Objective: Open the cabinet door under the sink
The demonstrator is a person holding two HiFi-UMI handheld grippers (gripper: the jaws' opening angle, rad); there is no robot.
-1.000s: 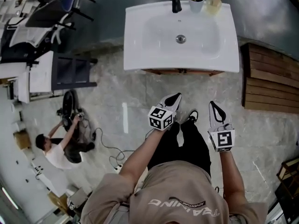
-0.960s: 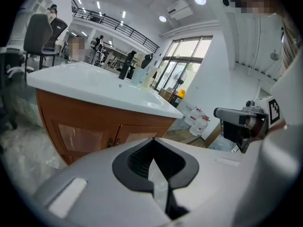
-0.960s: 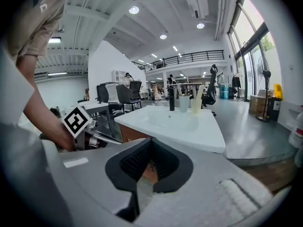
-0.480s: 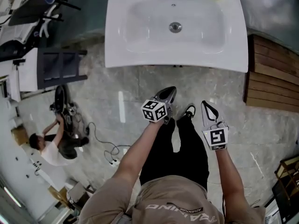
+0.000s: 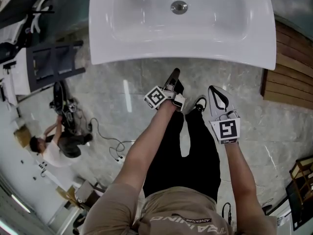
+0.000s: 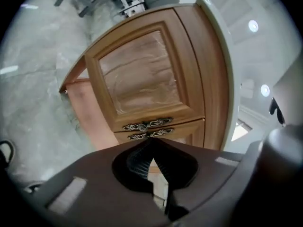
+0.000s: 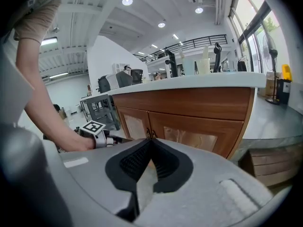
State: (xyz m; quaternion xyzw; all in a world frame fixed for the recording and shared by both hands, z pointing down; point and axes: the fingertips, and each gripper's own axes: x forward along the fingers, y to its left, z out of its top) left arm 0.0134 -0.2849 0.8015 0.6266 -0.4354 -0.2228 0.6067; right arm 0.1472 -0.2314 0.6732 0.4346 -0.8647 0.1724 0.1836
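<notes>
Left hand-held gripper (image 6: 150, 140): jaws together, empty.

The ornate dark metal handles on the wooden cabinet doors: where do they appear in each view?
Head view: not in it; the white sink basin hides the cabinet.
Left gripper view: ornate dark metal handles, low centre.
Right gripper view: centre, where both doors meet.
Shared landmark: the white sink basin's rim.

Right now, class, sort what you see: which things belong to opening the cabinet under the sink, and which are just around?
Belongs to the job: cabinet door, door handles, left gripper, right gripper, sink.
Just around: wooden platform, crouching person, grey rack.
</notes>
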